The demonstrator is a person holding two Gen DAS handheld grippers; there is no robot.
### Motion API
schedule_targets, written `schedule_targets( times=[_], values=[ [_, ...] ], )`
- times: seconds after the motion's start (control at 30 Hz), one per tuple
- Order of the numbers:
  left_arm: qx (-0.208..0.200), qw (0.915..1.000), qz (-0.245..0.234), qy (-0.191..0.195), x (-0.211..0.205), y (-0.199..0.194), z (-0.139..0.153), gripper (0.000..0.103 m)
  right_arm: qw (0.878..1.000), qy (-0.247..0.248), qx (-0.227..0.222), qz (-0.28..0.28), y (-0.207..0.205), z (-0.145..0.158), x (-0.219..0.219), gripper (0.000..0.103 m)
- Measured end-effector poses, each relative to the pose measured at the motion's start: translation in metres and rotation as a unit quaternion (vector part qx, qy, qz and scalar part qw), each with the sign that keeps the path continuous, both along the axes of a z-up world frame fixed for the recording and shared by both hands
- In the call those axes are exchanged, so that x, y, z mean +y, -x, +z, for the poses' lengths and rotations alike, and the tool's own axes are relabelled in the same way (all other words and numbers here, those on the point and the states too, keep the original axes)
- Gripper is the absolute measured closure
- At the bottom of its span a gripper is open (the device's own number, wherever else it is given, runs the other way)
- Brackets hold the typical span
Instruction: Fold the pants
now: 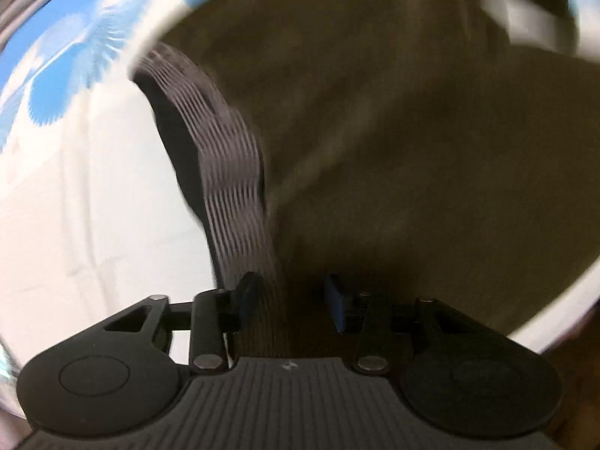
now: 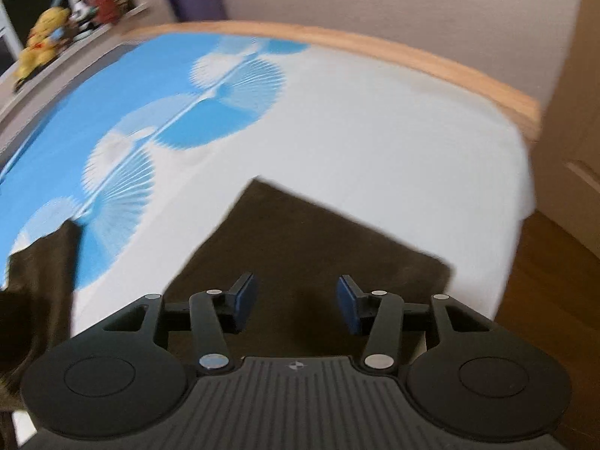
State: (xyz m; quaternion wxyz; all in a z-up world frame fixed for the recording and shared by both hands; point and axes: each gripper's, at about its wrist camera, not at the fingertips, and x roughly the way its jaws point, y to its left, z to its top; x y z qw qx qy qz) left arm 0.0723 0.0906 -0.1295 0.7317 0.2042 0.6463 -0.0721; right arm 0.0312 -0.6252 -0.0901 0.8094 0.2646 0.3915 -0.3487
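My left claw [image 1: 290,300] had its fingers partly open around the striped waistband [image 1: 228,172] of the brown pants [image 1: 393,157]; I could not tell if they pinched it. My right claw [image 2: 296,302] was wide open, holding nothing, over the pants [image 2: 311,247] on the blue-and-white sheet [image 2: 375,131].

The right gripper [image 2: 296,302], jaws apart, hovers over brown pants [image 2: 311,240] on the blue-and-white bedsheet [image 2: 375,131].
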Motion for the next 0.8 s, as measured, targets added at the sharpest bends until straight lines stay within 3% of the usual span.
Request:
schedule_targets(
  times=[0.03, 0.1, 0.17, 0.23, 0.27, 0.33, 0.4, 0.47, 0.57, 0.63, 0.73, 0.8],
  values=[
    [-0.007, 0.9999, -0.01, -0.004, -0.002, 0.003, 0.001, 0.059, 1.0, -0.007, -0.002, 0.007, -0.004, -0.001, 0.005, 0.052],
    [-0.022, 0.9991, 0.03, 0.018, 0.007, 0.001, 0.013, 0.061, 1.0, -0.025, -0.006, 0.016, -0.007, -0.001, 0.006, 0.051],
    [-0.063, 0.9954, 0.058, 0.042, 0.018, -0.002, 0.03, 0.059, 0.999, -0.036, -0.012, 0.022, -0.009, 0.006, 0.011, 0.051],
    [-0.063, 0.9915, 0.099, 0.056, 0.034, -0.005, 0.03, 0.059, 0.999, -0.038, -0.014, 0.029, -0.019, 0.005, 0.017, 0.05],
    [-0.045, 0.9928, 0.105, 0.035, 0.038, -0.005, 0.021, 0.064, 0.999, -0.038, -0.016, 0.034, -0.019, 0.008, 0.021, 0.05],
    [-0.02, 0.9983, 0.045, -0.029, 0.031, 0.006, -0.001, 0.068, 0.998, -0.039, -0.021, 0.044, -0.027, 0.008, 0.026, 0.05],
    [-0.02, 0.9986, 0.042, -0.025, 0.028, 0.01, 0.003, 0.079, 0.997, -0.041, -0.026, 0.054, -0.033, 0.008, 0.031, 0.05],
    [-0.029, 0.9982, 0.034, -0.039, 0.026, 0.013, 0.008, 0.078, 0.997, -0.046, -0.032, 0.061, -0.038, 0.01, 0.034, 0.05],
    [-0.077, 0.9945, 0.029, -0.065, 0.014, 0.013, 0.023, 0.071, 0.995, -0.053, -0.043, 0.07, -0.046, 0.01, 0.041, 0.05],
    [-0.118, 0.9911, 0.037, -0.048, 0.009, 0.008, 0.041, 0.062, 0.994, -0.059, -0.05, 0.076, -0.053, 0.01, 0.046, 0.05],
    [-0.168, 0.9846, 0.047, -0.013, -0.004, -0.004, 0.065, 0.062, 0.992, -0.07, -0.063, 0.087, -0.066, 0.007, 0.053, 0.051],
    [-0.196, 0.9796, 0.044, 0.003, -0.021, -0.01, 0.077, 0.062, 0.989, -0.079, -0.074, 0.098, -0.077, 0.005, 0.06, 0.061]
  ],
)
